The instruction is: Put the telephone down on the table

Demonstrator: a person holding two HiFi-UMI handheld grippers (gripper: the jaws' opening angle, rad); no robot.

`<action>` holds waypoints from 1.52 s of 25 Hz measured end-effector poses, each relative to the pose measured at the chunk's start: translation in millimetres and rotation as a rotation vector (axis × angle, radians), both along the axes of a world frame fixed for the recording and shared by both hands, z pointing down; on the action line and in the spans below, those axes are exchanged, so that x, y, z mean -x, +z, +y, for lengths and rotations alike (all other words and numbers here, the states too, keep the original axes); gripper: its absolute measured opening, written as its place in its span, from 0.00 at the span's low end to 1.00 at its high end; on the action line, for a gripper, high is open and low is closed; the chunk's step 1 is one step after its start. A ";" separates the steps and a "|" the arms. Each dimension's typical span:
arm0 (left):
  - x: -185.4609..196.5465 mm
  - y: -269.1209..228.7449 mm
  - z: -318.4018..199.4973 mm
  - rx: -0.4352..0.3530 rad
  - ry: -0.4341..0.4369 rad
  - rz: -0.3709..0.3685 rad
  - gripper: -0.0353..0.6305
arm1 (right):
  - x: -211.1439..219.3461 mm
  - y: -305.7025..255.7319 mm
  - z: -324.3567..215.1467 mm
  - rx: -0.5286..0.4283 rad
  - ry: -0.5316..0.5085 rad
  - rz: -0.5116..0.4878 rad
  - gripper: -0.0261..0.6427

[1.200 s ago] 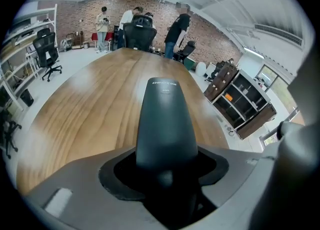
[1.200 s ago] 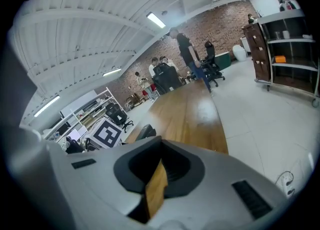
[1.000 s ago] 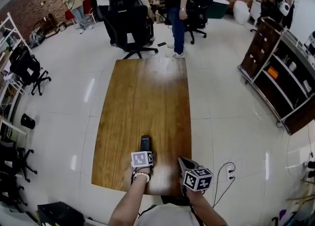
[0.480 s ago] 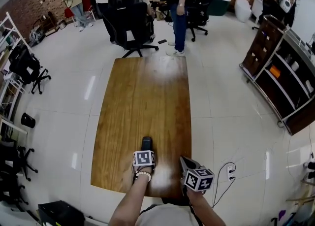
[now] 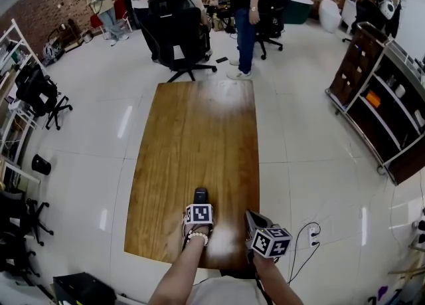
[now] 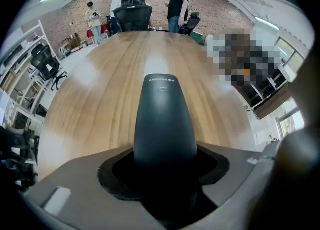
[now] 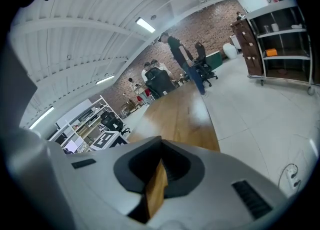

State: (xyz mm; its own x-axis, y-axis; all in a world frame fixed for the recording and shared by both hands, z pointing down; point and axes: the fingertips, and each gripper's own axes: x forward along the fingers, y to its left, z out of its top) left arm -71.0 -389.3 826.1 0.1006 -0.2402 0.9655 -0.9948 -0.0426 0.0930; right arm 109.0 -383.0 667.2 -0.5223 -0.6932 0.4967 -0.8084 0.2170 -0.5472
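Observation:
The telephone (image 5: pixel 198 197) is a slim black handset that lies lengthwise near the front end of the wooden table (image 5: pixel 192 124). My left gripper (image 5: pixel 199 205) points steeply down at the handset's near end. In the left gripper view the telephone (image 6: pixel 165 119) runs away from me over the wood, its near end seated between the black pads. The left gripper (image 6: pixel 165 176) still clasps it while its jaws ease open. My right gripper (image 5: pixel 250 218) hovers at the table's front right corner. The right gripper (image 7: pixel 156 184) holds nothing, and only a thin slit shows between its jaws.
A black office chair (image 5: pixel 176 31) and several people (image 5: pixel 247 11) are beyond the table's far end. Dark shelves (image 5: pixel 375 98) stand at the right. A floor socket with a cable (image 5: pixel 308 232) lies right of the table's front corner. More chairs (image 5: pixel 40 91) are at the left.
Both grippers and the telephone stay almost where they were at the table's front end. The standing person at the far end has shifted slightly.

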 end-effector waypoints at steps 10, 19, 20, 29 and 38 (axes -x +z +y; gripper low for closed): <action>0.3 0.9 -1.9 0.018 -0.023 -0.020 0.49 | -5.1 -1.2 -0.9 -0.005 0.019 -0.011 0.06; 7.0 -14.8 -8.7 -0.068 -0.080 0.004 0.68 | -9.8 -5.4 3.6 -0.014 0.027 -0.009 0.06; 5.5 -19.5 -9.8 -0.085 -0.077 0.018 0.68 | -9.2 -5.9 3.6 -0.015 0.026 -0.008 0.06; 16.2 -61.7 6.9 -0.235 -0.096 0.115 0.65 | 3.6 -17.6 5.1 -0.056 -0.008 0.018 0.06; 36.1 -112.3 36.9 -0.388 -0.124 0.173 0.36 | 28.4 -39.2 15.9 -0.114 -0.069 0.063 0.06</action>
State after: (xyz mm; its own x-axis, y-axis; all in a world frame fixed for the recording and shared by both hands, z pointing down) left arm -107.1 -352.4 713.8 0.2002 -0.6023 0.7727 -0.9657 0.0117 0.2594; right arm 80.6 -367.1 628.0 -0.5408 -0.7108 0.4497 -0.8214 0.3311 -0.4644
